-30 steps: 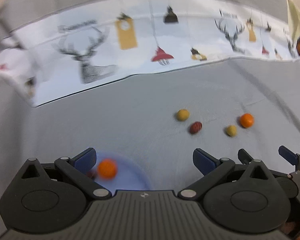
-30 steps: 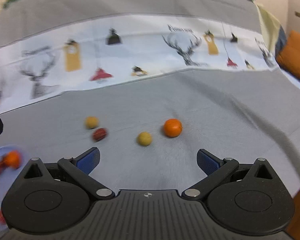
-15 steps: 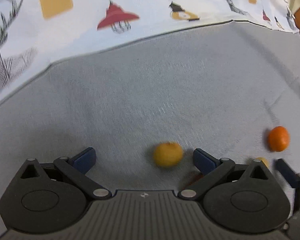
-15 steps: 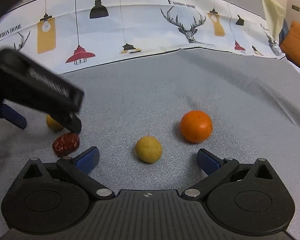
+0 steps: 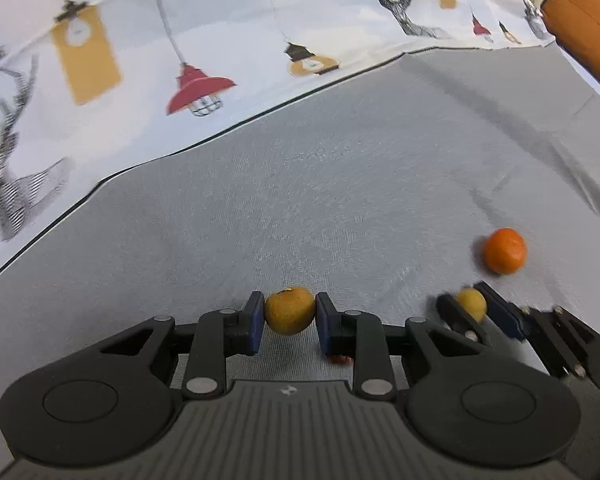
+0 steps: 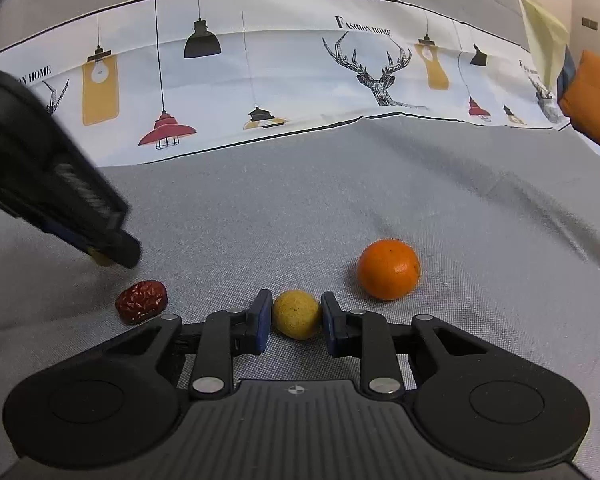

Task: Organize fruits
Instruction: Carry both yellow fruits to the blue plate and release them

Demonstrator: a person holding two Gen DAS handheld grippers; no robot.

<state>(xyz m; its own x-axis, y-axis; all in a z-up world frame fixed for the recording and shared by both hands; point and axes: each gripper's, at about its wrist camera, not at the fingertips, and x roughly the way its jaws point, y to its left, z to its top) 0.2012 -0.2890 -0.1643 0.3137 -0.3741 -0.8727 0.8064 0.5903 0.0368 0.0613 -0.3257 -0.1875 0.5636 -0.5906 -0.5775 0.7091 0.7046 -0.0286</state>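
Note:
My left gripper (image 5: 290, 312) is shut on a small yellow-orange fruit (image 5: 290, 310) on the grey cloth. My right gripper (image 6: 296, 314) is shut on a small yellow fruit (image 6: 296, 314); it also shows in the left wrist view (image 5: 471, 304) with the right gripper around it. An orange (image 6: 388, 269) lies just right of the right gripper, also in the left wrist view (image 5: 505, 250). A red date (image 6: 141, 301) lies left of the right gripper. The left gripper's body (image 6: 40, 184) fills the left of the right wrist view.
The grey cloth (image 5: 340, 200) covers the surface. A white printed cloth with lamps and deer (image 6: 260, 80) lies behind it. An orange cushion (image 6: 596, 112) sits at the far right.
Both grippers moved forward and down to the fruits and closed, the left on the yellow-orange fruit, the right on the yellow fruit. The blue plate has left view.

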